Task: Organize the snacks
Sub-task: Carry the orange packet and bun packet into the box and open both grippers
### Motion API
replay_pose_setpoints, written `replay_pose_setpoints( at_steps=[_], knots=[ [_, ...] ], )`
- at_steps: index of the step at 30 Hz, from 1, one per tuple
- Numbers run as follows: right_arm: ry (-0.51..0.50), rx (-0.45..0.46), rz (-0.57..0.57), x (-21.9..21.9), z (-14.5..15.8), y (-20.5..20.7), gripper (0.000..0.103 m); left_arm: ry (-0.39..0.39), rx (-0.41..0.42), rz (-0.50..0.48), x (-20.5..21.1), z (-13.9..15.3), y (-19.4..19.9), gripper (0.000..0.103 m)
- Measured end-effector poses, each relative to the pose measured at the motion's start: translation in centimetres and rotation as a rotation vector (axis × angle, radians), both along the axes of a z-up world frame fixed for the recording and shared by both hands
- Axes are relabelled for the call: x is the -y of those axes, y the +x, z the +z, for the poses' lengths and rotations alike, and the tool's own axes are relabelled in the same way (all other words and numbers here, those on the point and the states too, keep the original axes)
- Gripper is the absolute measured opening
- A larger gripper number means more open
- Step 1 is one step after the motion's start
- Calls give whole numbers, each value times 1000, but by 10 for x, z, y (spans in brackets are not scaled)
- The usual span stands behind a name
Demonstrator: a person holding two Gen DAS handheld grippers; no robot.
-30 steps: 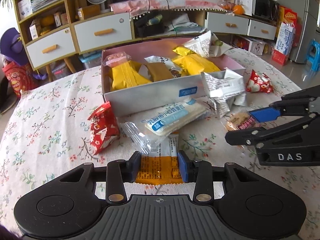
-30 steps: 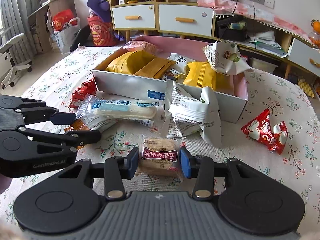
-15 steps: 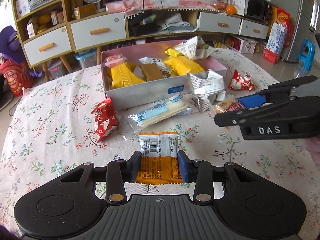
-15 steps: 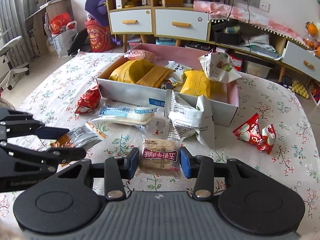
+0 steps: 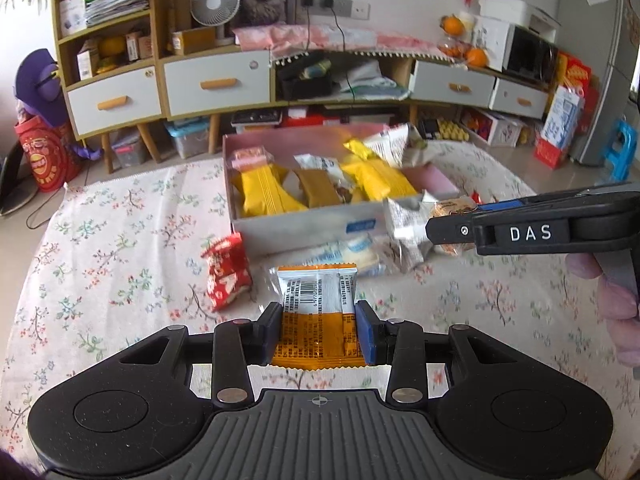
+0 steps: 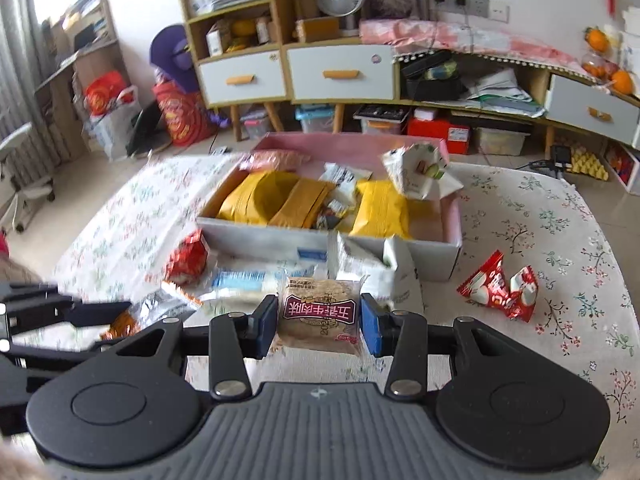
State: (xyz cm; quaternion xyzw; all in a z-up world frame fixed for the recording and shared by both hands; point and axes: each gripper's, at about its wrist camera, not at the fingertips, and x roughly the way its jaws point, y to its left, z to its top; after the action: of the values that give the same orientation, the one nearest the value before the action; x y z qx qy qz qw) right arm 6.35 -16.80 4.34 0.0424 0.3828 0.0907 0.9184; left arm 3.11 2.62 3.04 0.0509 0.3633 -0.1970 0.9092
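Left wrist view shows my left claw (image 5: pixel 319 330) clamped on an orange-and-white foil snack packet (image 5: pixel 317 312), my right claw (image 6: pixel 319 326) pinching a brown biscuit pack (image 6: pixel 319 314), both clear of the surface (image 5: pixel 100 248), ready for the grey cardboard box (image 5: pixel 304 226).

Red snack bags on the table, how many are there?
2: one red bag left of the box, one red bag right of it. Others may be hidden.
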Motion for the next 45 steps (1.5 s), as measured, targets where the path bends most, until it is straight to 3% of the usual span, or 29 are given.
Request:
replay_pose_setpoints(
  at_steps=[7, 15, 21, 29, 39, 45],
  knots=[
    [72, 19, -60, 5, 7, 13, 40, -51, 8, 52, 5, 6, 19, 36],
    [48, 60, -91, 10, 13, 33, 40, -12, 55, 55, 28, 12, 53, 36],
    [96, 52, -109, 23, 12, 58, 40, 57, 97, 18, 47, 10, 90, 37],
    [160, 52, -94, 30, 12, 109, 40, 72, 98, 18, 64, 3, 147, 37],
    [51, 16, -63, 21, -3, 146, 40, 106, 81, 21, 75, -20, 183, 37],
    [49, 7, -71, 28, -11, 151, 40, 107, 70, 19, 79, -28, 192, 37]
  ],
)
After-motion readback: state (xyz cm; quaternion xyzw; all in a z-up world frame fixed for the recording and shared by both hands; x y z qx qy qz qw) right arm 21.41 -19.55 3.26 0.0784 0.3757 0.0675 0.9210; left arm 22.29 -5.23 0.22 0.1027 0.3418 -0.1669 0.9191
